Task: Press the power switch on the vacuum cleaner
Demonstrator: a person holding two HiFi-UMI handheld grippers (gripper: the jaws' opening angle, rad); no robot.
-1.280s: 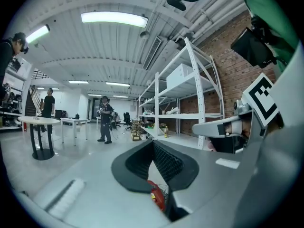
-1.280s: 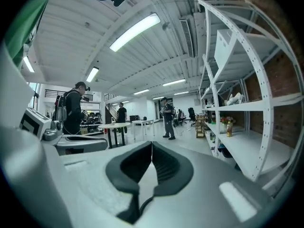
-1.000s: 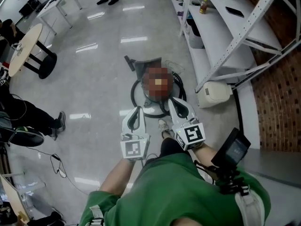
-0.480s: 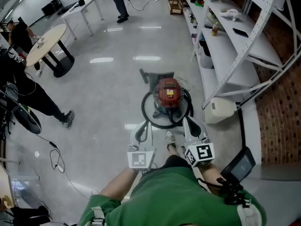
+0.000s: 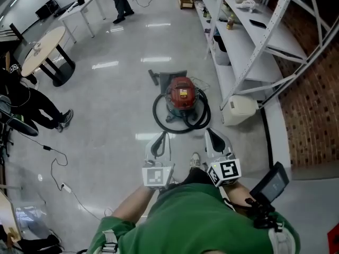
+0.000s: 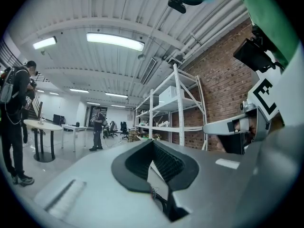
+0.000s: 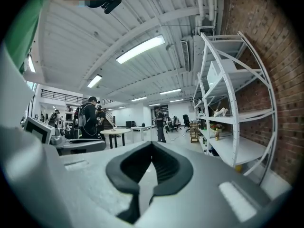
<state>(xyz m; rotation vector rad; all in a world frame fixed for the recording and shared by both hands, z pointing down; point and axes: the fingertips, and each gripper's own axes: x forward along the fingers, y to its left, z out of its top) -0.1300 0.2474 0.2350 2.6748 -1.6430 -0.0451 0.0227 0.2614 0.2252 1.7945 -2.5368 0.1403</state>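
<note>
Out on the floor, vacuum looks untouched; left tongs and right tongs closed, empty, well short.

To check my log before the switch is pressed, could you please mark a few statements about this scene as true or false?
1. The red vacuum cleaner stands on the floor. True.
2. The right tool touches the vacuum cleaner. False: it is held short of it, apart.
3. A black hose loops around the vacuum cleaner. True.
4. The left tool grips a cable. False: its jaws are together on nothing.
</note>
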